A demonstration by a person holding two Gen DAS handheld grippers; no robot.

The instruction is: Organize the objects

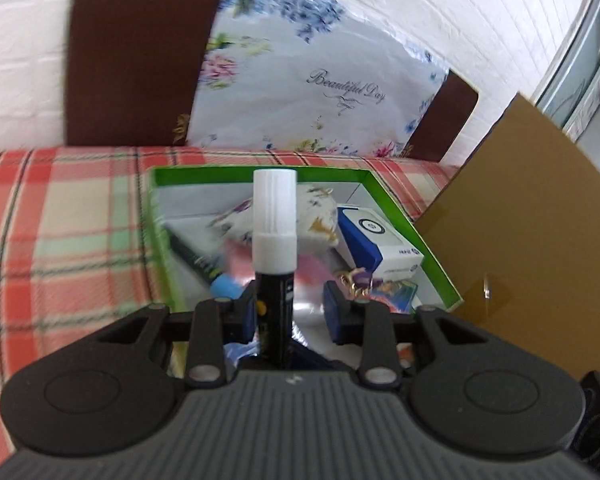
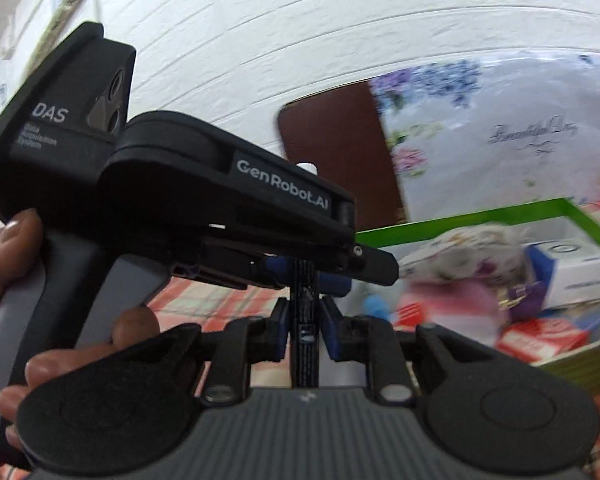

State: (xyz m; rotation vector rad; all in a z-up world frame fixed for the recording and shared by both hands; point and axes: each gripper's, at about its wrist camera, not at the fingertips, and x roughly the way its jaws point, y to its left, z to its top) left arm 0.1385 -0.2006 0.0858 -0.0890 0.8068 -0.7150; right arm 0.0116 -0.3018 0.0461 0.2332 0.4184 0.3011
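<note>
A black marker with a white cap (image 1: pixel 275 224) stands upright between the fingers of my left gripper (image 1: pixel 290 312), whose jaws are apart; the marker rests against the left pad only. In the right wrist view my right gripper (image 2: pixel 305 330) is shut on the marker's black barrel (image 2: pixel 305 308), just below the left gripper (image 2: pixel 204 200), held by a hand. Behind lies a green-rimmed box (image 1: pixel 260 171) holding several items: a floral pouch (image 1: pixel 316 208), a blue and white carton (image 1: pixel 380 240), a pink item. The box also shows in the right wrist view (image 2: pixel 460 220).
The box sits on a red plaid cloth (image 1: pixel 60 220). A brown cardboard sheet (image 1: pixel 520 220) stands to the right. A floral bag (image 1: pixel 320 80) and a dark brown chair back (image 1: pixel 140 52) stand behind, against a white brick wall (image 2: pixel 340 20). Red packets (image 2: pixel 540 338) lie in the box.
</note>
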